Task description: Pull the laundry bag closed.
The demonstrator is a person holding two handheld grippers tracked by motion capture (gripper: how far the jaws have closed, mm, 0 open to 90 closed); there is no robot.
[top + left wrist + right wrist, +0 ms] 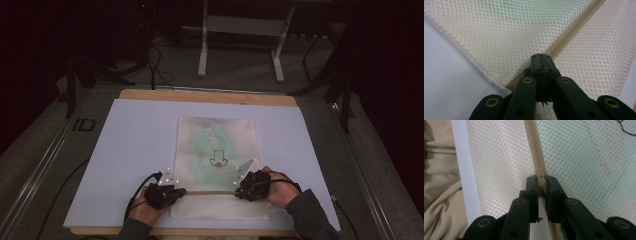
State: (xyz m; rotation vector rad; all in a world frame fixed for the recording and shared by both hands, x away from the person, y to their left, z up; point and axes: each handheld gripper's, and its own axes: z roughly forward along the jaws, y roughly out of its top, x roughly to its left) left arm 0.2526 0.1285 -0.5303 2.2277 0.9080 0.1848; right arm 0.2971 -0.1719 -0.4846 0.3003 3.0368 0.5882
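L gripper (540, 58): jaws closed tight, tips pressed together on the zip (571, 33) of the mesh bag (499, 37); whether they pinch fabric or just press down is hard to tell. R gripper (541, 181): jaws nearly closed, clamped on the zip's tape, a slim gap behind the tips. Both sit at opposite ends of the zip line, near the bag's front end. Bag contents are blurred behind mesh: sth green, plus a dark drawn mark. Bag lies flat mid-mat (130, 140), long axis running away from the person, zip crosswise. Its front edge is close to the mat's near edge; wide bare mat lies L, R and beyond. Hands (145, 212) are partly cut off at the frame's bottom.
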